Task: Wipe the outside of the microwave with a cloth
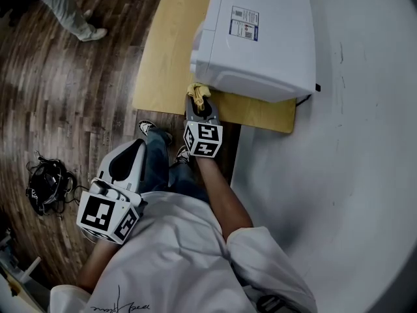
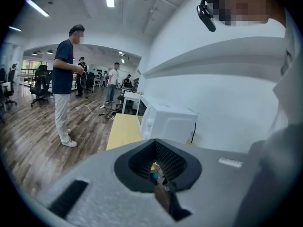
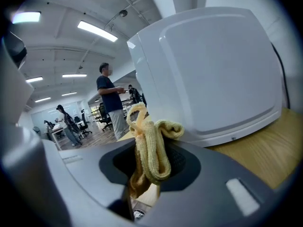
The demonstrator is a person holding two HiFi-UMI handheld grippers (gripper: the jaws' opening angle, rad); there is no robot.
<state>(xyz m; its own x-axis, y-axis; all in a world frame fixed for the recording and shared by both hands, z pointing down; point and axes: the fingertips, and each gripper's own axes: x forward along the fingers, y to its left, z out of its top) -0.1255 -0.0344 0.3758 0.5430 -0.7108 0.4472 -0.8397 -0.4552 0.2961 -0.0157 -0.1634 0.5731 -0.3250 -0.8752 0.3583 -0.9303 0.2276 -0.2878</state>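
The white microwave stands on a light wooden table against the wall. My right gripper is shut on a folded yellow cloth, held at the microwave's near bottom corner. In the right gripper view the cloth bulges out between the jaws of the gripper, with the microwave's side panel close behind it. My left gripper hangs back low beside my body, away from the table, shut and holding nothing. From the left gripper the microwave shows farther off.
A white curved wall runs to the right of the table. The microwave's black cord drops at its back corner. A black bundle of cables lies on the wood floor. A person stands left of the table.
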